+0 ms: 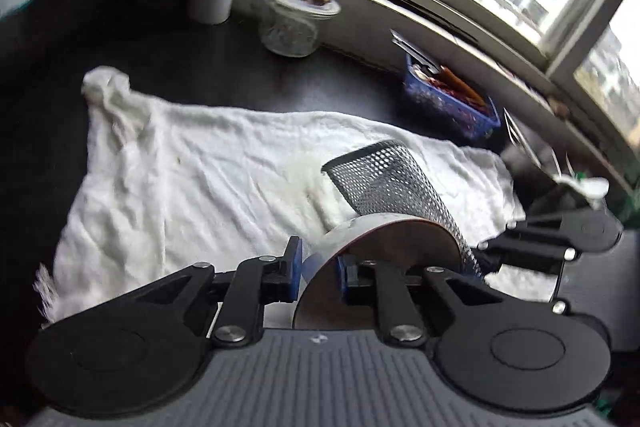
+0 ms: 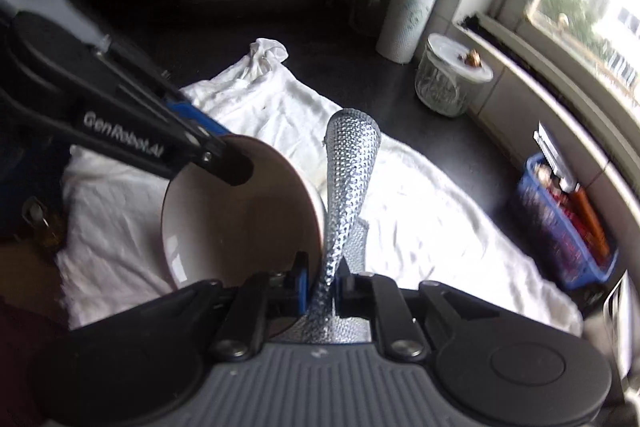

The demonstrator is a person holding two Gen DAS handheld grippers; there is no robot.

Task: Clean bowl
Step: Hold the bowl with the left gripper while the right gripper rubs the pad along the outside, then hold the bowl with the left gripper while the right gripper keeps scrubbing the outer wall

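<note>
Bowl (image 2: 240, 223) sat low and centre-left in frame, rim clamped by the left gripper (image 1: 318, 267); the right gripper (image 2: 322, 283) pinched a silvery mesh cloth (image 2: 348, 163).

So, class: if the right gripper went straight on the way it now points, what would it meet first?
The right gripper, shut on the silver scrubbing cloth, points down at the white towel. Probably the towel comes first; the bowl sits just left of that line, though depth is unclear.
</note>
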